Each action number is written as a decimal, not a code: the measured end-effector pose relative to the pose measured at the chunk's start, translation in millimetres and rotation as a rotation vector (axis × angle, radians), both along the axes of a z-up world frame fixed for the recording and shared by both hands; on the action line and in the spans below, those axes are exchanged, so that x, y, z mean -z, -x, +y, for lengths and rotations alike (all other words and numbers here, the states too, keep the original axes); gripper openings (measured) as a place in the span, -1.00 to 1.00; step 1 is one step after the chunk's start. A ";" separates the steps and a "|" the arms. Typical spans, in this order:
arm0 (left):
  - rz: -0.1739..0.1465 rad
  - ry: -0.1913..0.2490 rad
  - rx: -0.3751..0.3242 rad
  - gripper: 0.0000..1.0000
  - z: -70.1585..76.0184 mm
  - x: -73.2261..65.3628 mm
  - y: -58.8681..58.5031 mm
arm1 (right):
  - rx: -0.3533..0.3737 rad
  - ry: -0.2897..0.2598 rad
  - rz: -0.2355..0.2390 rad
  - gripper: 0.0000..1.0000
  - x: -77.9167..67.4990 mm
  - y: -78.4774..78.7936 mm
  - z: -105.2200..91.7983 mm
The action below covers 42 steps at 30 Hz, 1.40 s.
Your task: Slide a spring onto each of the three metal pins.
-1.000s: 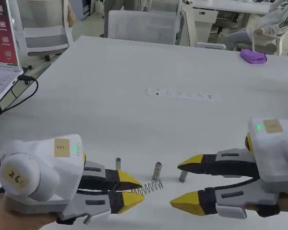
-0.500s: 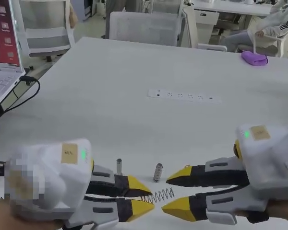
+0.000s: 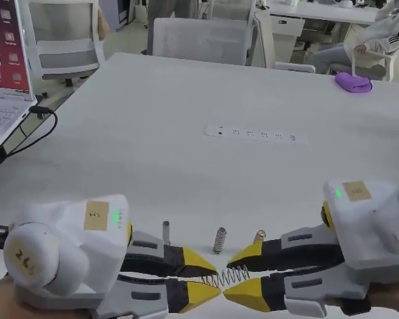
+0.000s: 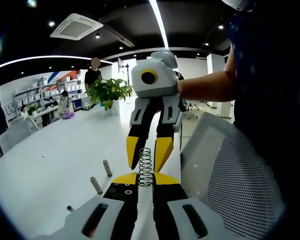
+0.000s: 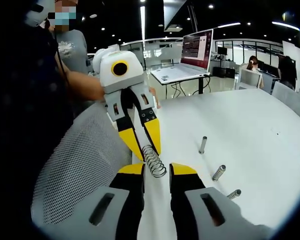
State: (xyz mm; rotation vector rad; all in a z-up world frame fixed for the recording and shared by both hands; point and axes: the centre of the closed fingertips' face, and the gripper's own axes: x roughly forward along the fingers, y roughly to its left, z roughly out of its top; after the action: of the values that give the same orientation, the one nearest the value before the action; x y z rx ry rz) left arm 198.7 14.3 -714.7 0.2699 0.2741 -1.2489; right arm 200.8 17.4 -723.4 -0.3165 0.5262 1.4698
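A loose spring (image 3: pixel 227 276) hangs level just above the table's near edge. My left gripper (image 3: pixel 213 279) is shut on its left end. The right gripper (image 3: pixel 234 274) faces it tip to tip, open, with its jaws on either side of the spring's free end (image 5: pixel 157 167). Just behind them stand three short metal pins. The left pin (image 3: pixel 165 232) is bare. The middle pin (image 3: pixel 219 240) and the right pin (image 3: pixel 259 236) each carry a spring. In the left gripper view the spring (image 4: pixel 145 172) runs from my jaws up between the right gripper's yellow tips.
A white power strip (image 3: pixel 256 135) lies mid-table. A laptop (image 3: pixel 0 80) with a black cable (image 3: pixel 36 129) sits at the left edge. A purple cloth (image 3: pixel 352 82) lies far right. Office chairs stand behind the table, and a mesh chair back (image 4: pixel 225 170) is close to me.
The right gripper has moved left and narrowed its jaws until they flank the spring's free end. My left gripper has kept hold of the spring and shifted slightly right.
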 end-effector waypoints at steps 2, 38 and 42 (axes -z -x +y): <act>-0.001 0.000 0.001 -0.95 0.1 0.3 0.0 | -0.004 0.003 0.006 -0.72 0.4 0.8 -0.1; 0.004 -0.002 -0.007 -0.95 -3.9 7.3 -2.1 | -0.196 0.265 -0.038 -0.83 -6.4 6.6 8.1; 0.003 -0.001 -0.007 -0.95 -5.1 6.8 -2.5 | -0.211 0.303 -0.036 -0.83 -6.2 6.1 7.5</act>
State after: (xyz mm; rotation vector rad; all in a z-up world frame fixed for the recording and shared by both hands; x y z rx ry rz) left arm 201.3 9.2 -721.5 0.2677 0.2777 -1.2424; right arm 194.6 24.9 -717.2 -0.6522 0.7044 1.5844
